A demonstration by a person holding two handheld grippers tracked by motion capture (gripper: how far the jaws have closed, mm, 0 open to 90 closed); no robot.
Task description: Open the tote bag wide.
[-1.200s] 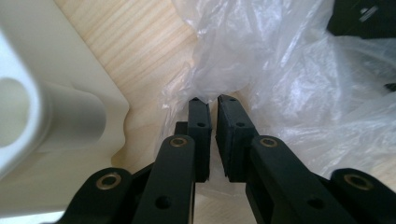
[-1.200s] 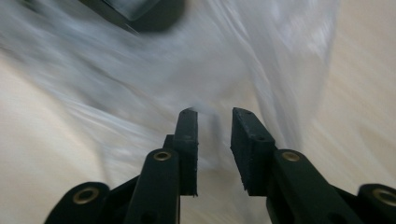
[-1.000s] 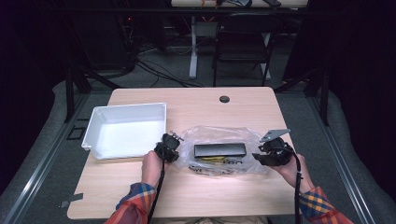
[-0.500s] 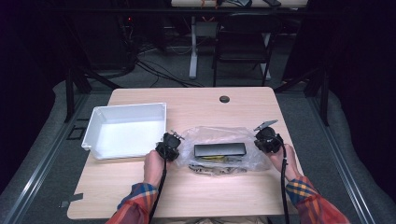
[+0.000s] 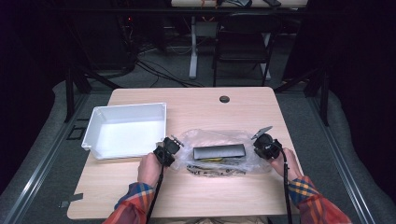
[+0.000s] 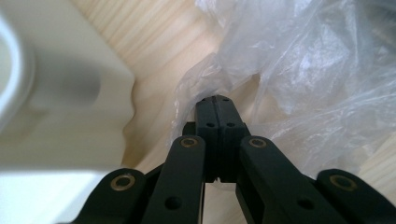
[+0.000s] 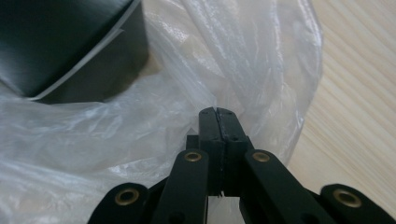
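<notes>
Pinching the clear plastic bag at both ends on the counter: left gripper and right gripper clenched on film. Black box and other contents not out yet; white tray unfilled. Emptying seems barely begun.

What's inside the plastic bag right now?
The bag holds a long black box; under it lie yellowish patterned items, too blurred by the plastic to identify.
</notes>
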